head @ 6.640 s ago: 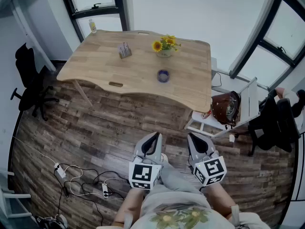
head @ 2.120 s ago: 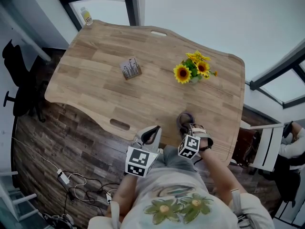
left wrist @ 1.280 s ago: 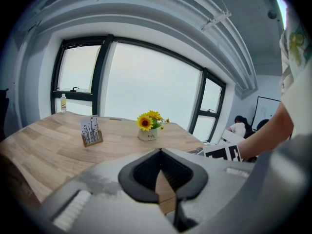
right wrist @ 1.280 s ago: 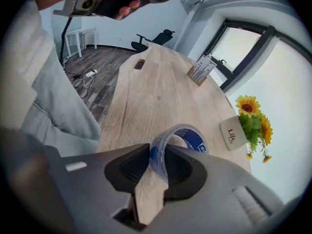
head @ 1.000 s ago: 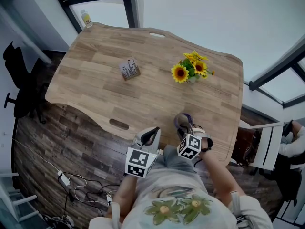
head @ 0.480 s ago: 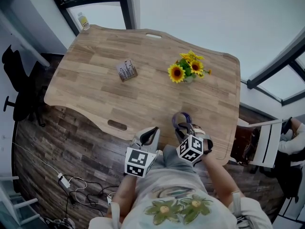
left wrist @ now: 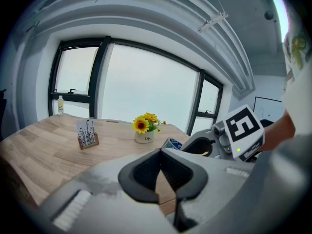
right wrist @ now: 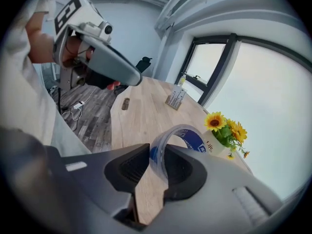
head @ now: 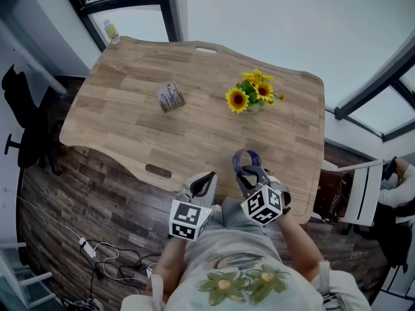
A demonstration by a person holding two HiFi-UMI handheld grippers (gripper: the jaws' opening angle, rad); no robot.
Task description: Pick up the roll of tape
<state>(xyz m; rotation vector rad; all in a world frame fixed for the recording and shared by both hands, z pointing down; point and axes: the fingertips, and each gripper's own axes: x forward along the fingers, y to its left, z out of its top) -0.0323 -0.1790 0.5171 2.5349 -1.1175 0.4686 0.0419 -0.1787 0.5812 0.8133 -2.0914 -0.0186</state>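
An office, by its large wooden desk [head: 130, 102], black swivel chair [head: 27, 120], dark-framed windows [head: 126, 2] and floor power strip [head: 83, 243]

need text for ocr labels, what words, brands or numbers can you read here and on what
"Life", as far as it reads: on the white flower pot.
roll of tape: white print on blue, too blurred to read.
card stand: print too small to read.
bottle: label too small to read.
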